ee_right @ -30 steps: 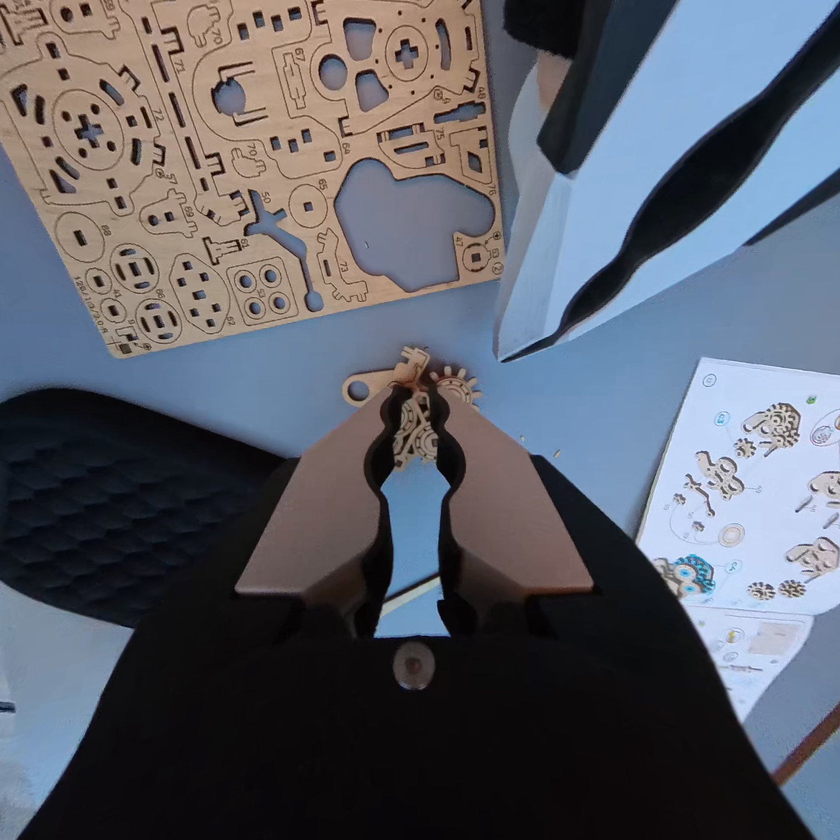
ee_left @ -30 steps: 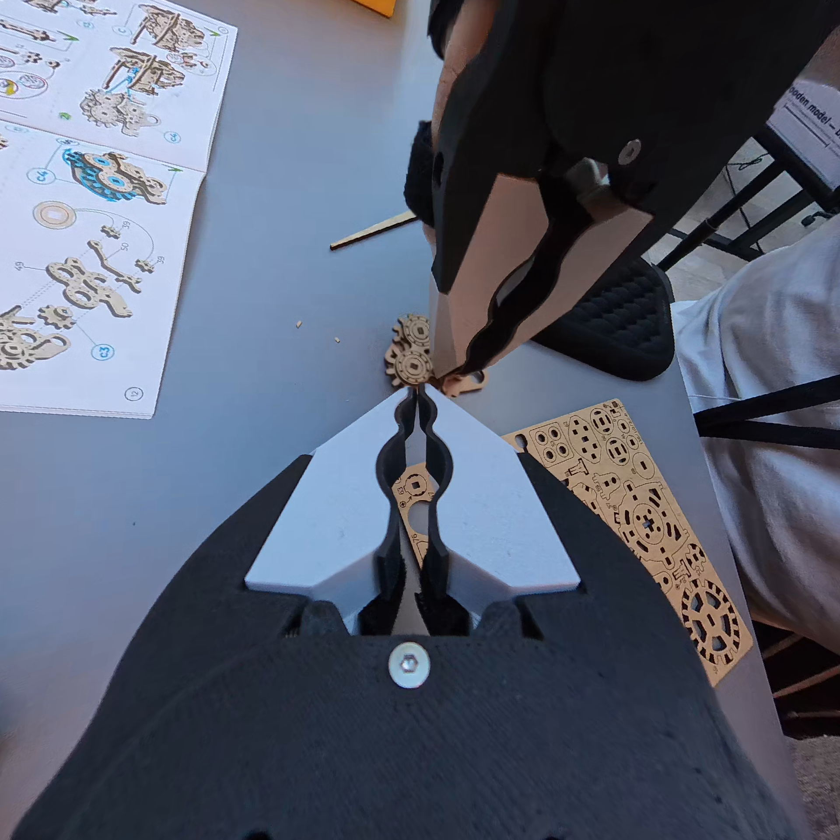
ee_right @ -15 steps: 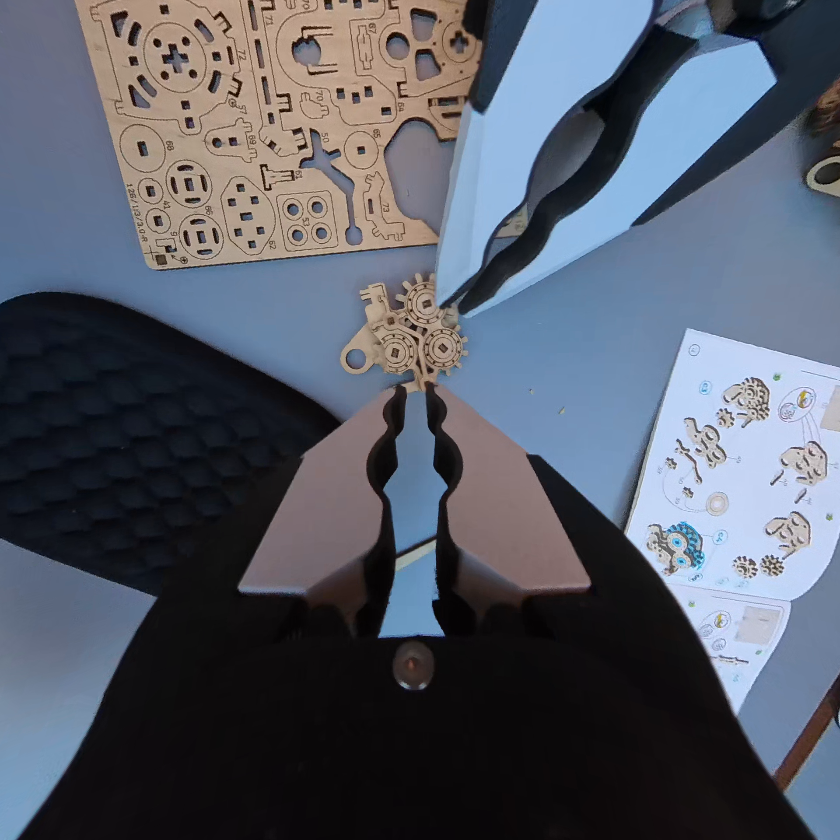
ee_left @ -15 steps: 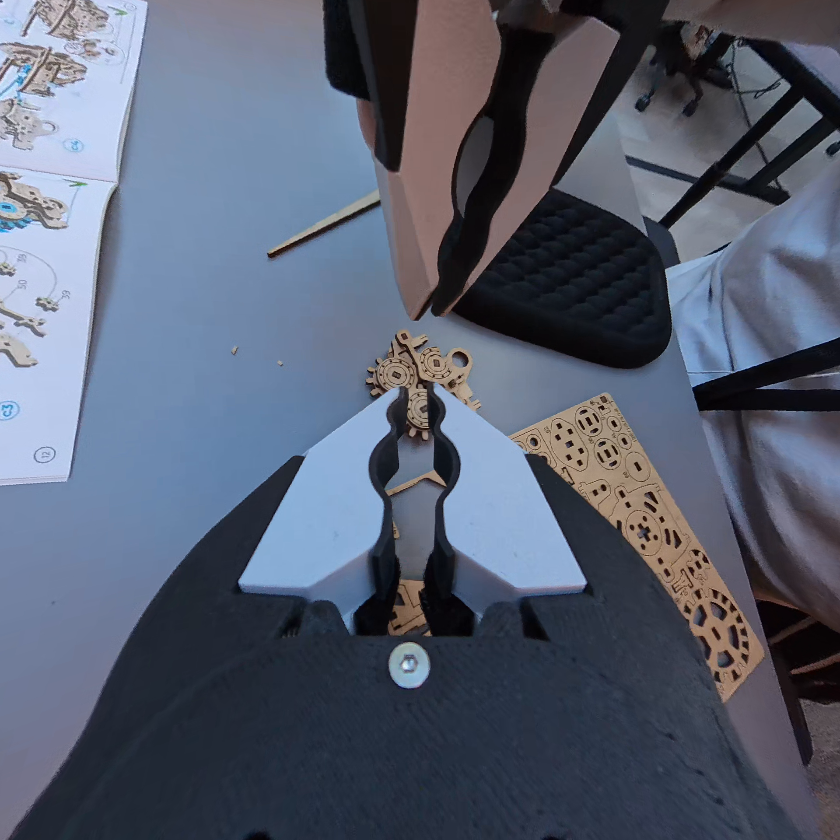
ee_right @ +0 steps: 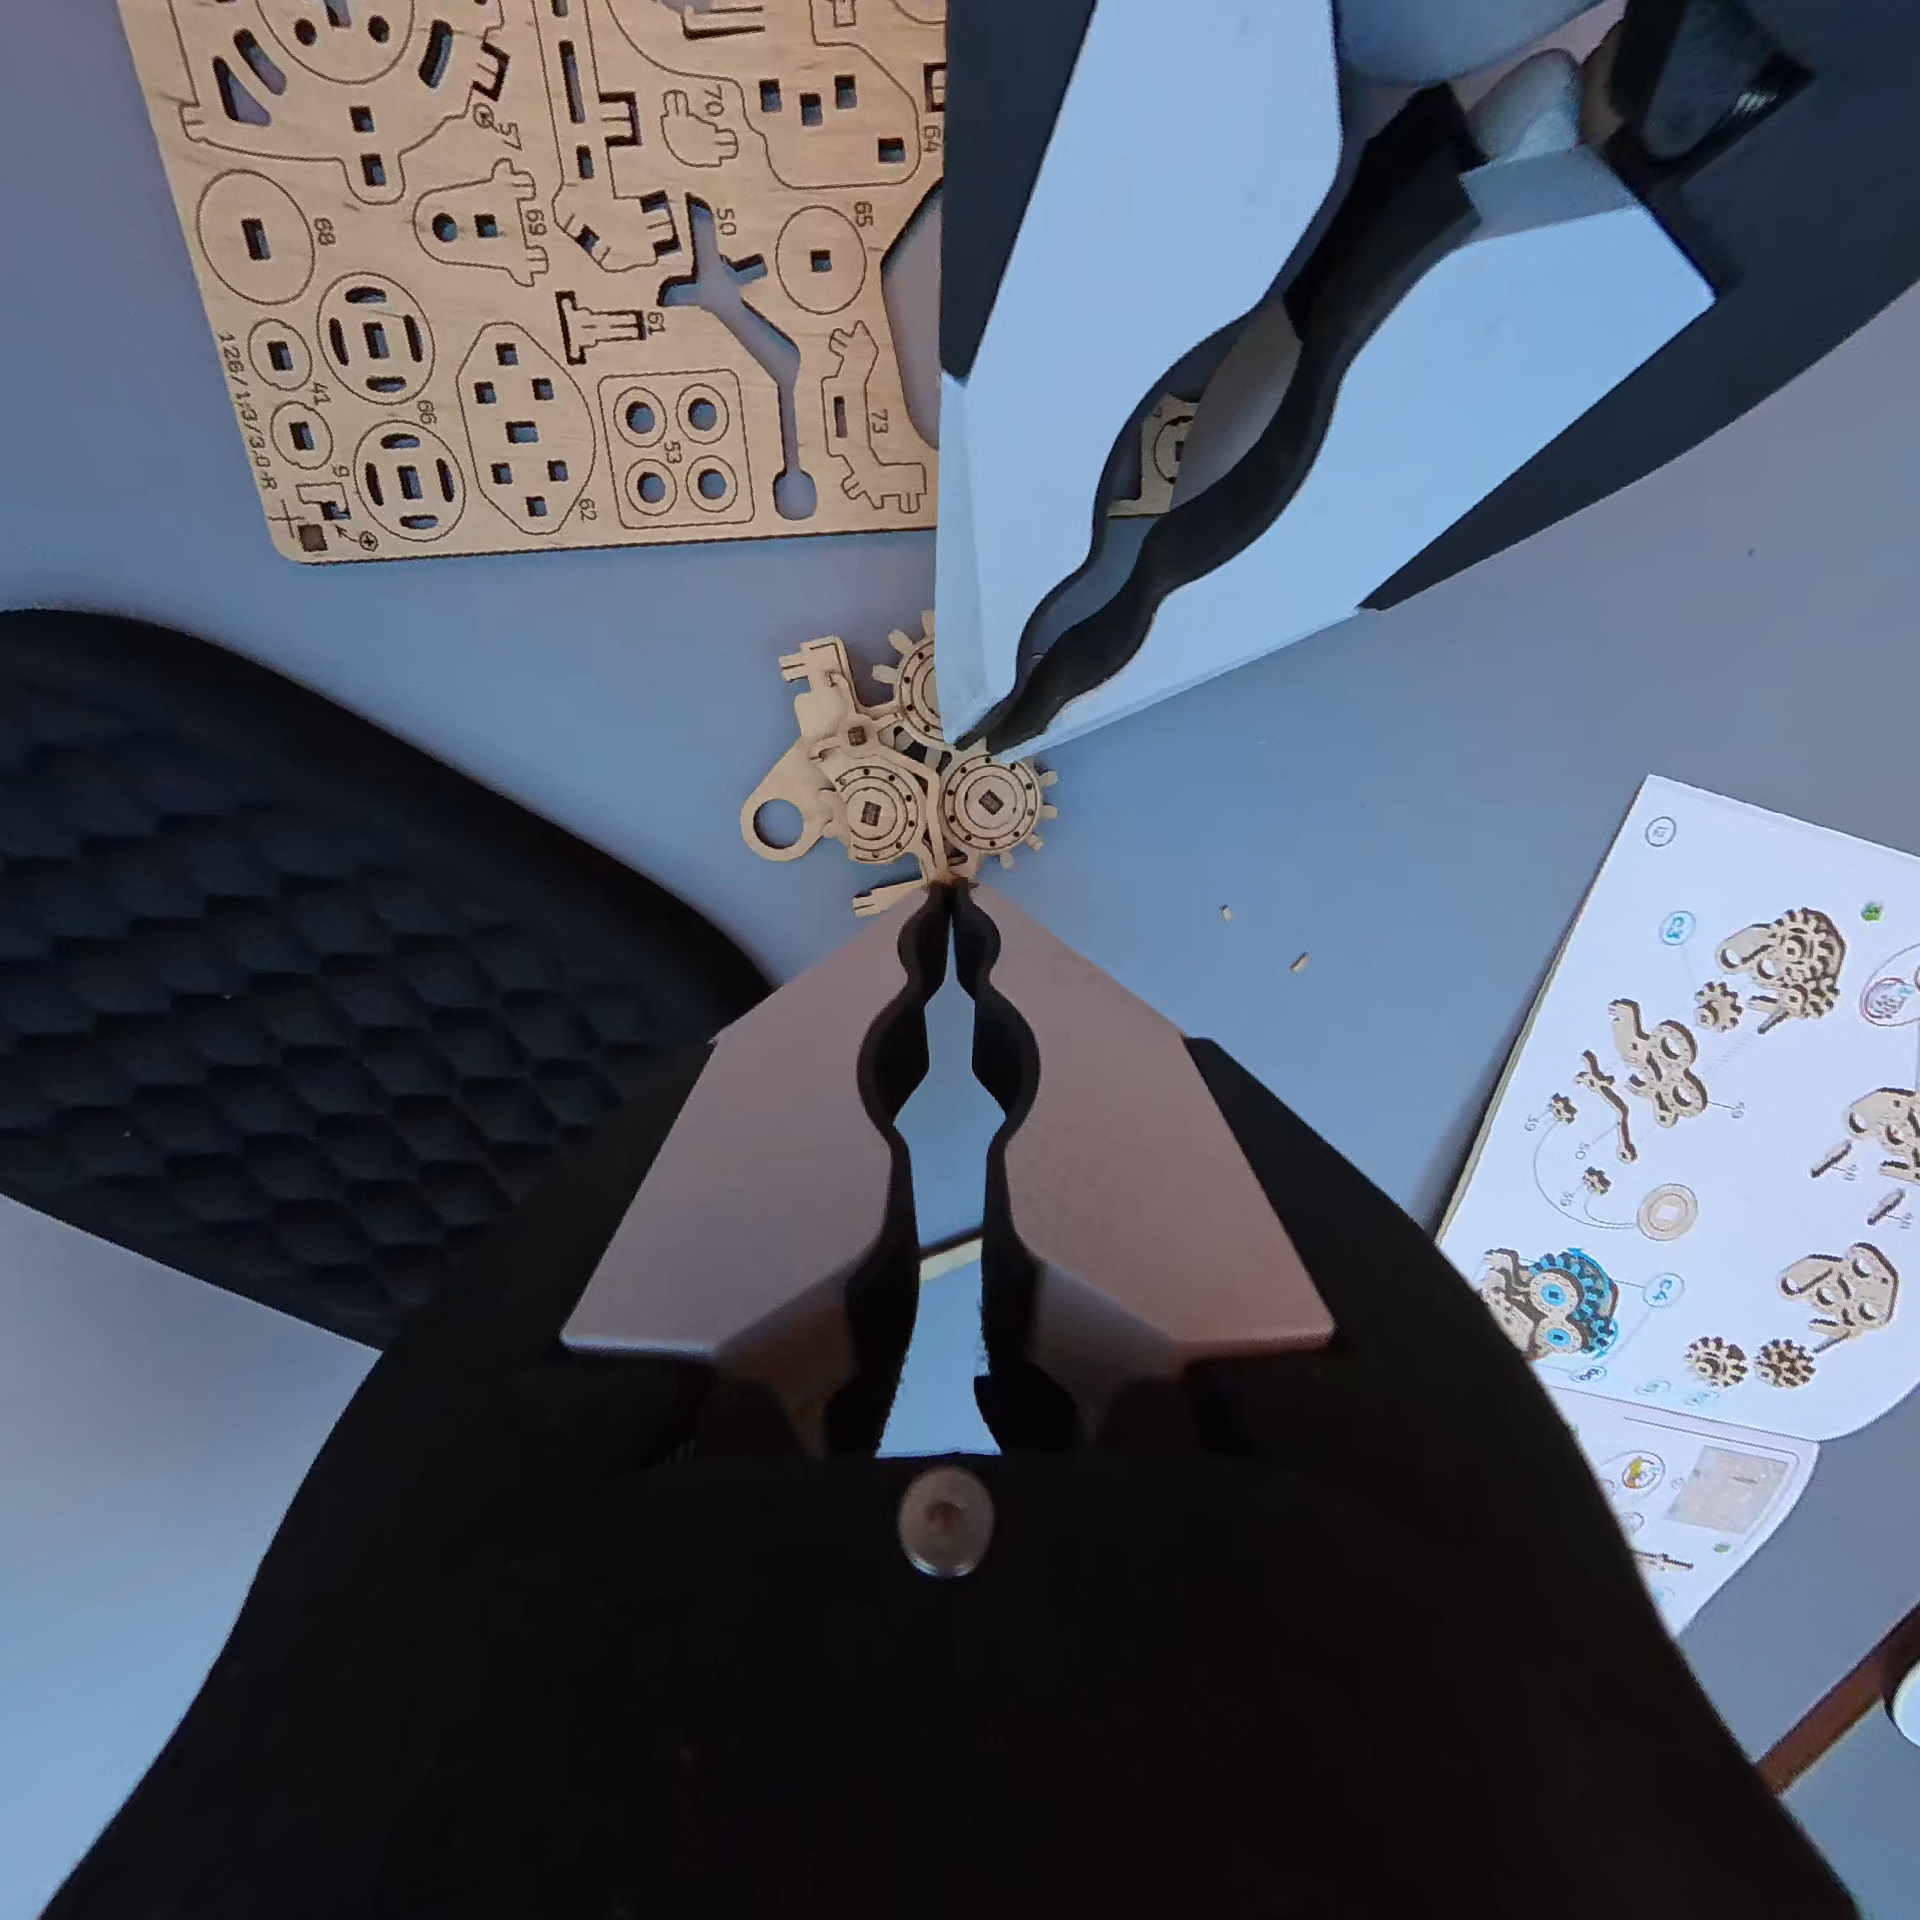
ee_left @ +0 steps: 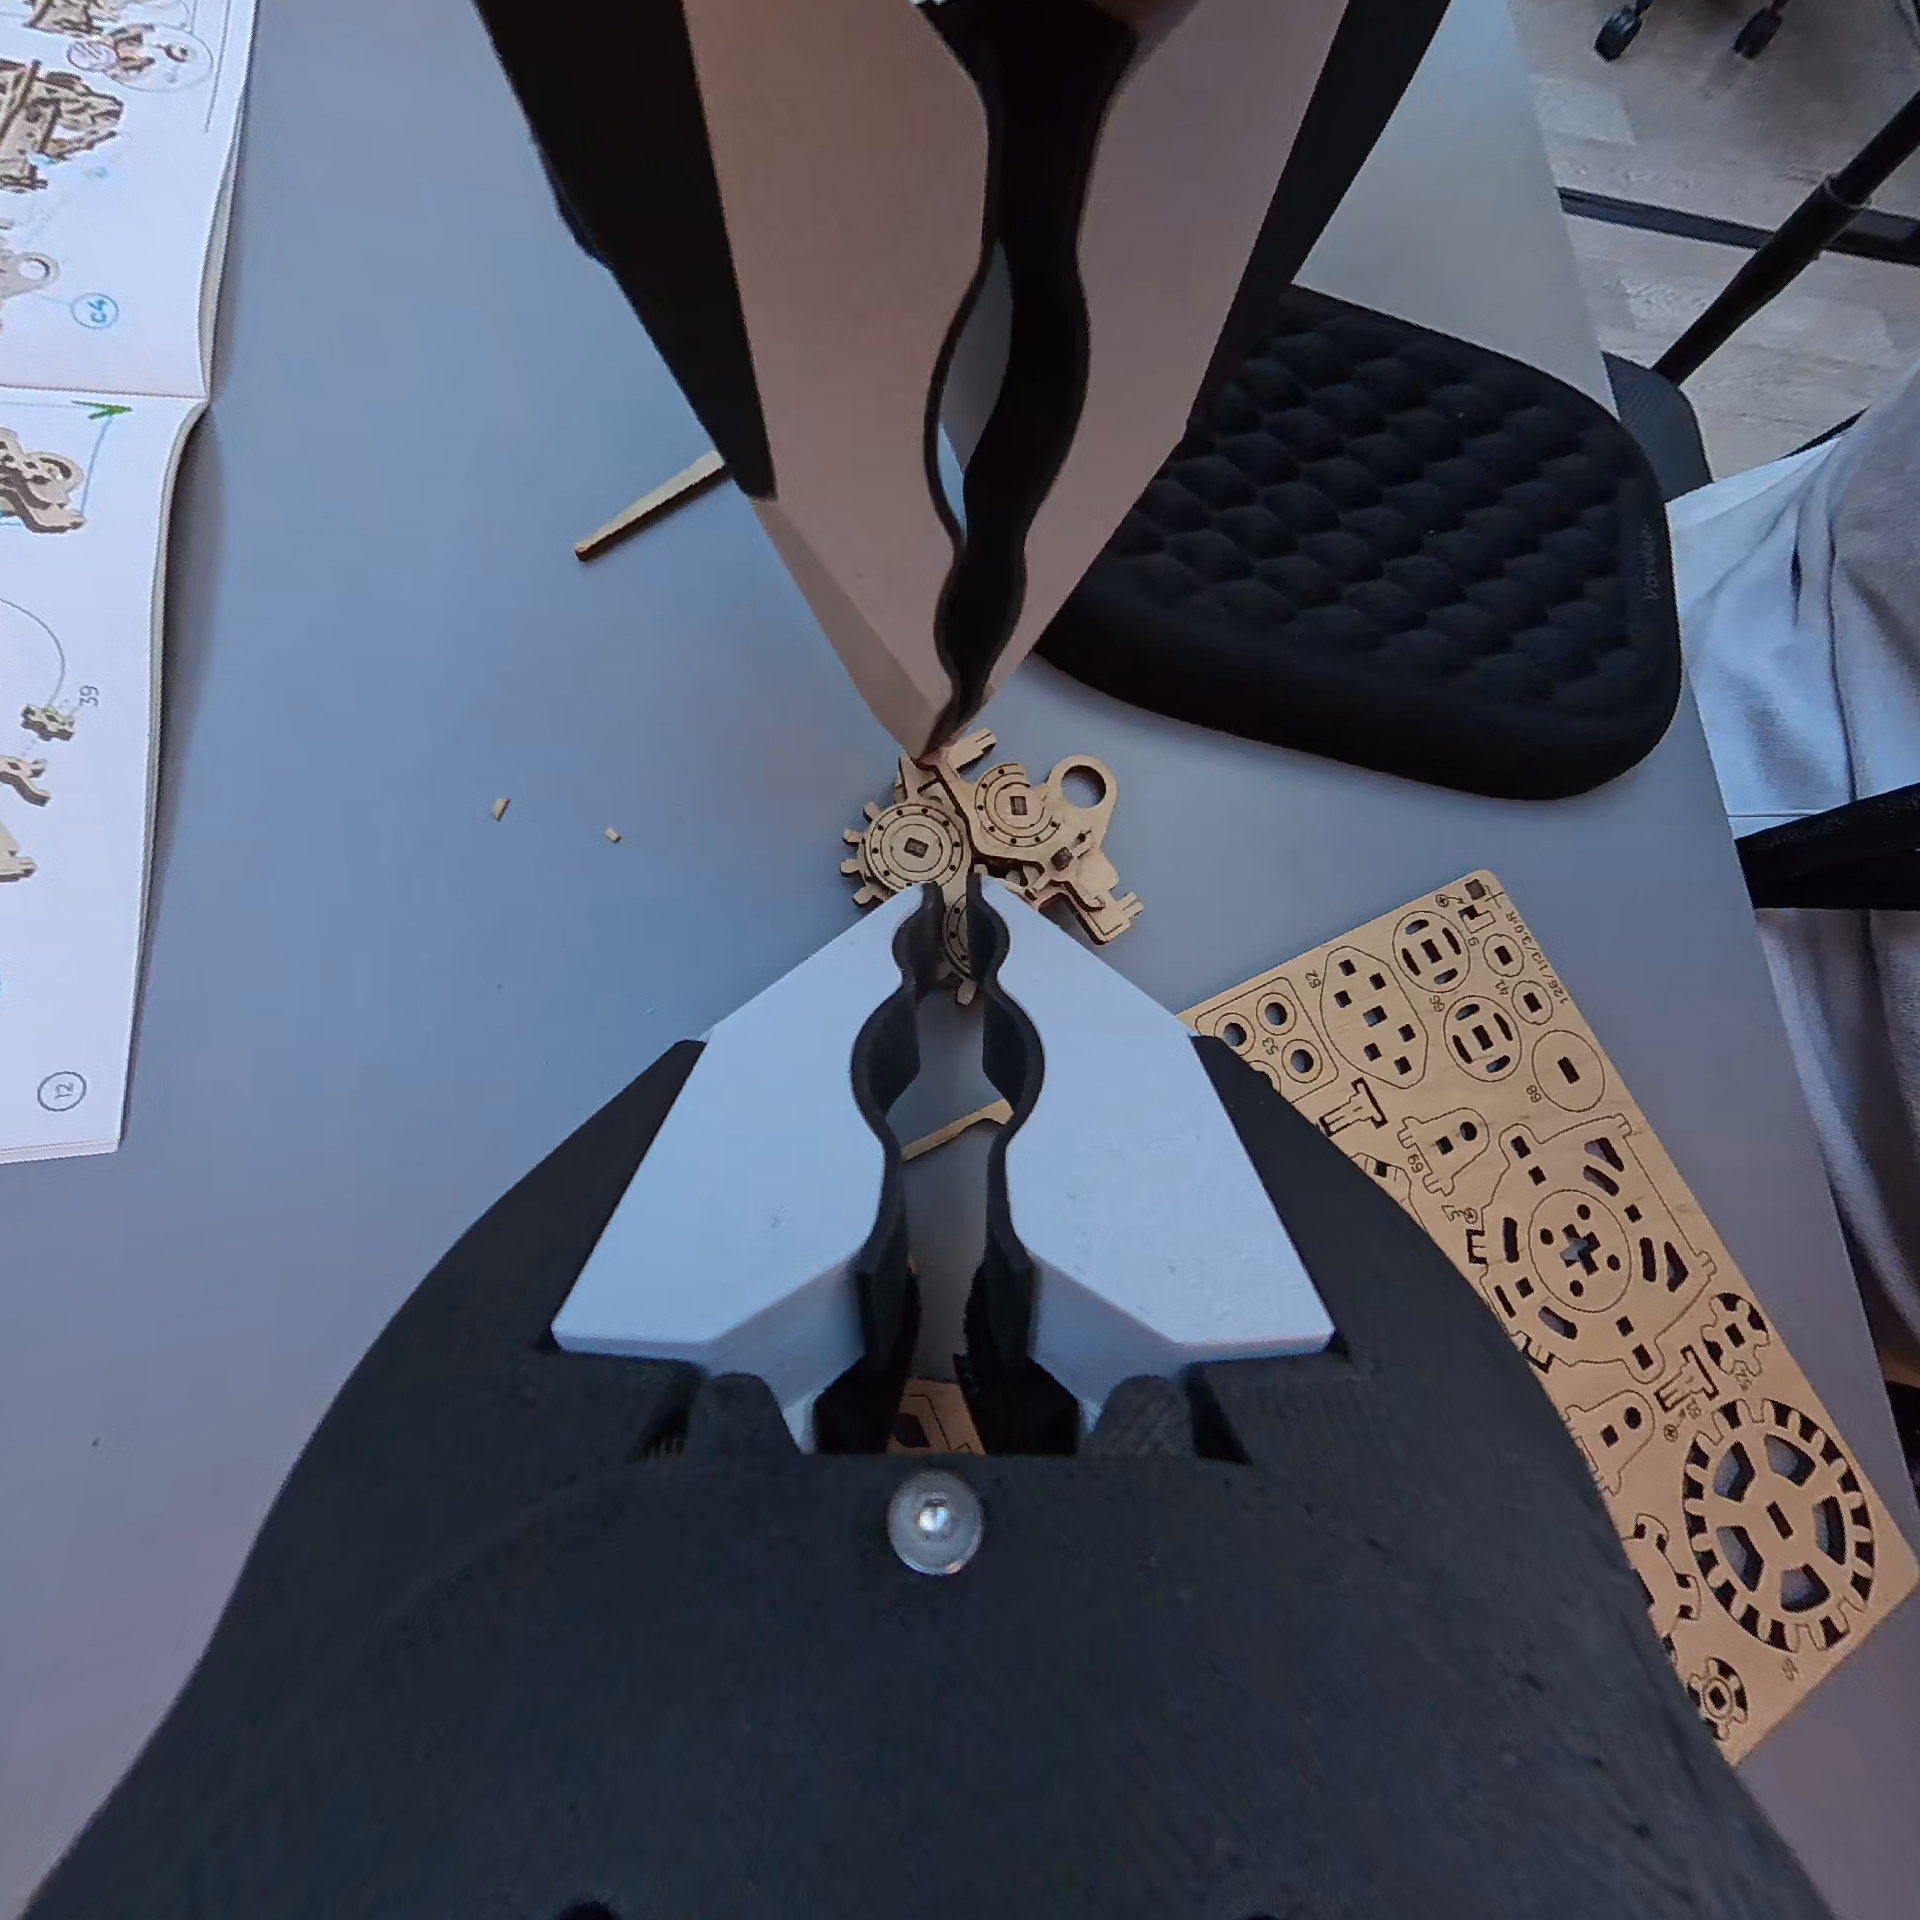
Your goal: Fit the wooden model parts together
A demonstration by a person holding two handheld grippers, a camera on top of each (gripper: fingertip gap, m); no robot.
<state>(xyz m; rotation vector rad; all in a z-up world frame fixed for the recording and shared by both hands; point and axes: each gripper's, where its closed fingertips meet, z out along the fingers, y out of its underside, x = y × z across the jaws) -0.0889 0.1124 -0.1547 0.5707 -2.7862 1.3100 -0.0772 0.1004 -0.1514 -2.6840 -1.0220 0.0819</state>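
Observation:
A small wooden gear assembly point(ee_left: 997, 821) with three gears and a ringed tab lies flat on the grey table; it also shows in the right wrist view point(ee_right: 904, 810). My left gripper point(ee_left: 950, 891), with pale blue fingers, is nearly shut with its tips down on the near gear, which shows in the narrow gap; it also shows in the right wrist view point(ee_right: 982, 736). My right gripper point(ee_right: 951, 896), with tan fingers, is shut, its tips pinching the small tab at the assembly's opposite edge; it also shows in the left wrist view point(ee_left: 940, 732).
A laser-cut wooden parts sheet point(ee_left: 1558, 1195) lies right of the left gripper, also seen in the right wrist view point(ee_right: 468, 312). A black padded cushion point(ee_left: 1371, 540) overlaps the table's edge. An open instruction booklet point(ee_left: 73, 727) lies left. A thin wooden stick point(ee_left: 649, 506) lies beyond. Both grippers' tips are close together, under 4 cm apart.
The right gripper let go of the assembly, lifted, then came back down and shut at its edge tab. The left gripper moved in onto the near gear and narrowed.

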